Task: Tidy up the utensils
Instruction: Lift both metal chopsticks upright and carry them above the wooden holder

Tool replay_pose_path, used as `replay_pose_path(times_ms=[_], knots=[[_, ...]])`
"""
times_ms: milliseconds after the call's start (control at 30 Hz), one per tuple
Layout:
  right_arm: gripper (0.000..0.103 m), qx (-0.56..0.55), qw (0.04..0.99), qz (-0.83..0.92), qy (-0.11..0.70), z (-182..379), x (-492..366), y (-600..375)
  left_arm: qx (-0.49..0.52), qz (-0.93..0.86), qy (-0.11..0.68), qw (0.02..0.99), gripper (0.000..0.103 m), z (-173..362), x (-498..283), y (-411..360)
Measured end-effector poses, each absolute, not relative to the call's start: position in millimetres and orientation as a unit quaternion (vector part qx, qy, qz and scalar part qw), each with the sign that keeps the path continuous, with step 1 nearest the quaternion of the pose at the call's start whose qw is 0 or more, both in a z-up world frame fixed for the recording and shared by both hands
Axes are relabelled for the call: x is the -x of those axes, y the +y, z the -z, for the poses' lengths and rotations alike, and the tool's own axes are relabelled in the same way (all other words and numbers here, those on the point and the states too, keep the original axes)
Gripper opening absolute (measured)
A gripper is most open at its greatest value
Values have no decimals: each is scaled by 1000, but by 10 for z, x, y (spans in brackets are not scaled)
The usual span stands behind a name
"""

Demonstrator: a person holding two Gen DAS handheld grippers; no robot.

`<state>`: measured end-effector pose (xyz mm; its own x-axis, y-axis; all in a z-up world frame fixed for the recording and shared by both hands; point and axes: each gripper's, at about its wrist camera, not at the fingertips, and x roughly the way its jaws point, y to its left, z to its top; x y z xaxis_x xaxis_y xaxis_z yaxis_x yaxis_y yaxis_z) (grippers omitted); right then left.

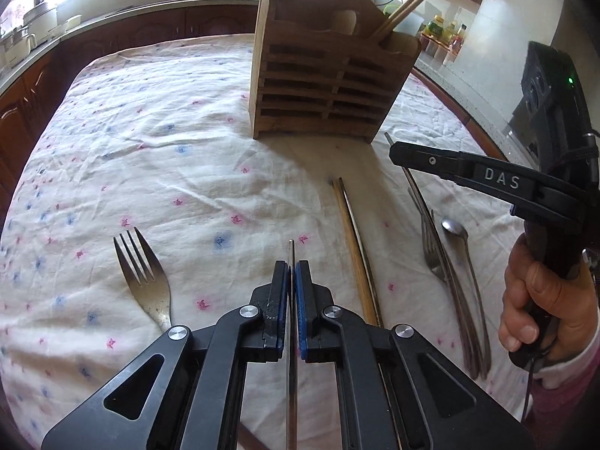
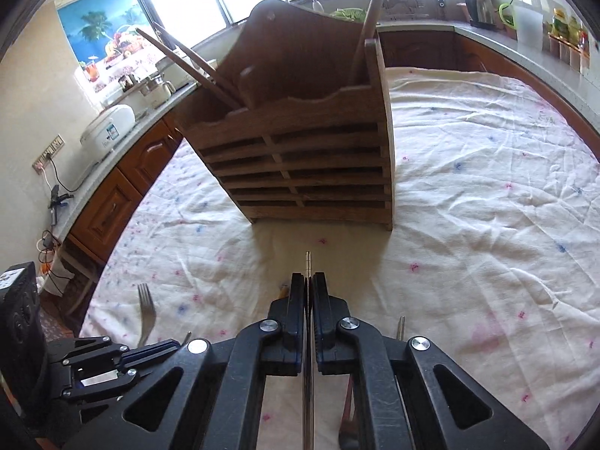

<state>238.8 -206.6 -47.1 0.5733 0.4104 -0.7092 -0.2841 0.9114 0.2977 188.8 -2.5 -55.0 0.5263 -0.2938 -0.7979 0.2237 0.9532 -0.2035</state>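
Wooden holder (image 1: pixel 322 86), slatted front, is standing ahead of my fingers on the clothed desk (image 1: pixel 150 157), carrying wooden chopsticks (image 1: pixel 407 9) leaning out. My left fingers (image 1: pixel 291 268) are gripping a thin metal chopstick (image 1: pixel 291 249). My right fingers (image 2: pixel 309 281) are clamping a slim metal rod (image 2: pixel 308 262). A fork (image 1: pixel 142 273) is lying left; a spoon (image 1: pixel 455 230) is lying right.

Bench (image 1: pixel 123 120), covered by a wrinkled white cloth (image 1: pixel 195 172) with pink and blue flowers. Directly on it: wooden slatted utensil rack (image 1: pixel 318 90), upright; one fork (image 1: pixel 144 277); a chopstick pair (image 1: pixel 356 247); a cluster of forks (image 1: pixel 442 262) beside a spoon (image 1: pixel 459 240).
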Motion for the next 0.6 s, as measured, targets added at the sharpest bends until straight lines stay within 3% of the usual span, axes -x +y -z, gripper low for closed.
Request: replay_pose_path(times_ms=[600], knots=[[4,-107,921,-220,302,-527,-1628,-2306,90,171,328,925,4,-545,-1292,241]])
